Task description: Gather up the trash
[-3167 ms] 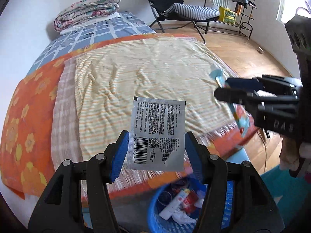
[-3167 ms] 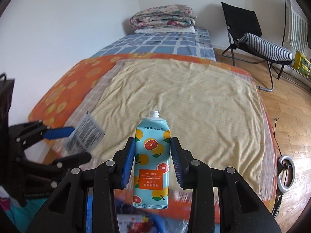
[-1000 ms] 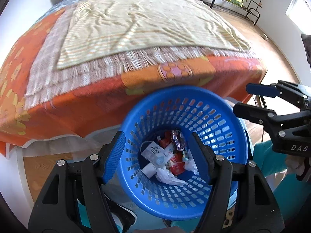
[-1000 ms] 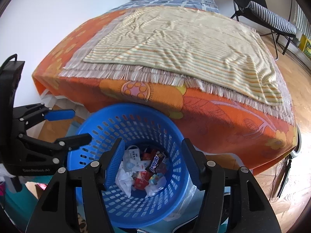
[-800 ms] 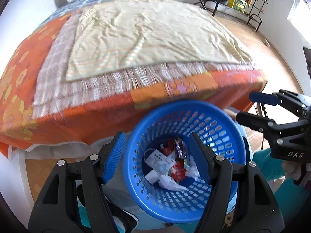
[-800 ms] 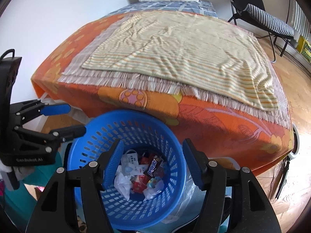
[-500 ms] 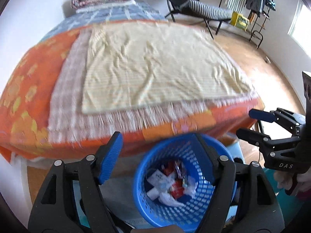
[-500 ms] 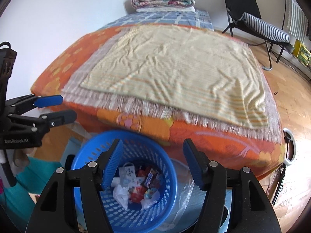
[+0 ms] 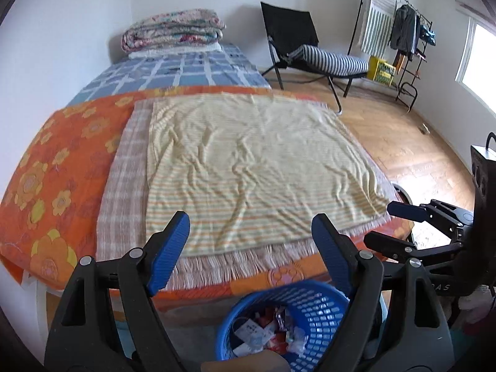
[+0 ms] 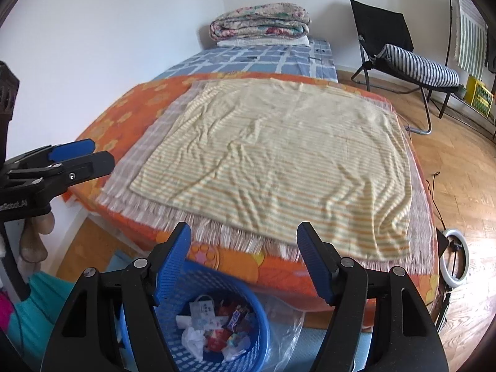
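Note:
A blue plastic basket [image 9: 313, 307] stands on the floor at the foot of the bed and holds several wrappers and packets of trash [image 9: 266, 331]. It also shows in the right wrist view [image 10: 257, 307], with the trash [image 10: 217, 325] inside. My left gripper [image 9: 249, 241] is open and empty above the basket, pointing at the bed. My right gripper [image 10: 243, 248] is open and empty too. Each gripper appears in the other's view: the right one [image 9: 393, 226] at the right edge, the left one [image 10: 80, 153] at the left edge. The yellow striped blanket [image 9: 248, 161] shows no trash.
The bed has an orange flowered cover [image 9: 46, 179] and folded quilts [image 9: 173, 34] at its head. A black chair with a striped cushion [image 9: 310, 52] and a clothes rack [image 9: 400, 31] stand on the wooden floor. A ring light [image 10: 454, 257] lies by the bed corner.
Both grippers, earlier shut on a silver packet and an orange-print pouch, are now open and empty. They have lifted and tilted up from the basket toward the bed.

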Tool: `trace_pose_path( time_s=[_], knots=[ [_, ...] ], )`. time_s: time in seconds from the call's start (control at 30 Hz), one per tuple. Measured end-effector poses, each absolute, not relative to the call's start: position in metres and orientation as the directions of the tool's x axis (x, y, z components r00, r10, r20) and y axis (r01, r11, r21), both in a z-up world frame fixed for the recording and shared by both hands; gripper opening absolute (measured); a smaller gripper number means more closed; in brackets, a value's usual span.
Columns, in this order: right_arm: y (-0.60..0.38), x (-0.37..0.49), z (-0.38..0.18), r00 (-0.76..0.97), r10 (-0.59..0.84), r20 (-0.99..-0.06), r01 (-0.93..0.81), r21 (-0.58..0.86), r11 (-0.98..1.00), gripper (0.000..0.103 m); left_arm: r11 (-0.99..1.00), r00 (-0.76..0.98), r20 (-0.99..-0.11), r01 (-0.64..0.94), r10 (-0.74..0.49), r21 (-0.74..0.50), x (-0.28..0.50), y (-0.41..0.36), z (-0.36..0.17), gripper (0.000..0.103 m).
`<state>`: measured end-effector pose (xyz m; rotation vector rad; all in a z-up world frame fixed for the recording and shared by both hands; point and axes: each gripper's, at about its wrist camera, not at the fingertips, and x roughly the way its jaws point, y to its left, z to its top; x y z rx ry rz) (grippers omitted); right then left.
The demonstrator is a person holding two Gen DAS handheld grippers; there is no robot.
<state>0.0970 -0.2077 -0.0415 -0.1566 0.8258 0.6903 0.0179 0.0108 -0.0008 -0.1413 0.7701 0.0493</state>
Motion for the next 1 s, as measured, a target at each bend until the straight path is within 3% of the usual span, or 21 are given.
trace_pose_path(
  time_s=[0.33, 0.47, 0.53, 0.7, 1.0],
  knots=[
    [-0.210, 0.113, -0.033, 0.468, 0.550, -0.692, -0.586, 0.223, 0.779, 0.072, 0.980, 0.755, -0.654, -0.158, 0.041, -0.121, 0.013, 0.018, 0.010, 0.086],
    [-0.209, 0.112, -0.029, 0.496, 0.545, -0.676, -0.583, 0.206, 0.786, 0.074, 0.977, 0.758, -0.650, -0.174, 0.052, -0.125, 0.011, 0.022, 0.010, 0.096],
    [-0.210, 0.113, -0.029, 0.496, 0.548, -0.674, -0.578, 0.215, 0.788, 0.080, 0.974, 0.764, -0.643, -0.185, 0.059, -0.131, 0.010, 0.024, 0.011, 0.097],
    [-0.211, 0.117, -0.032, 0.487, 0.549, -0.679, -0.563, 0.236, 0.792, 0.080, 0.968, 0.754, -0.652, -0.218, 0.084, -0.127, 0.011, 0.024, 0.011, 0.102],
    [-0.213, 0.115, -0.034, 0.494, 0.541, -0.681, -0.558, 0.230, 0.797, 0.080, 0.969, 0.743, -0.664, -0.214, 0.077, -0.126, 0.012, 0.020, 0.007, 0.102]
  ],
)
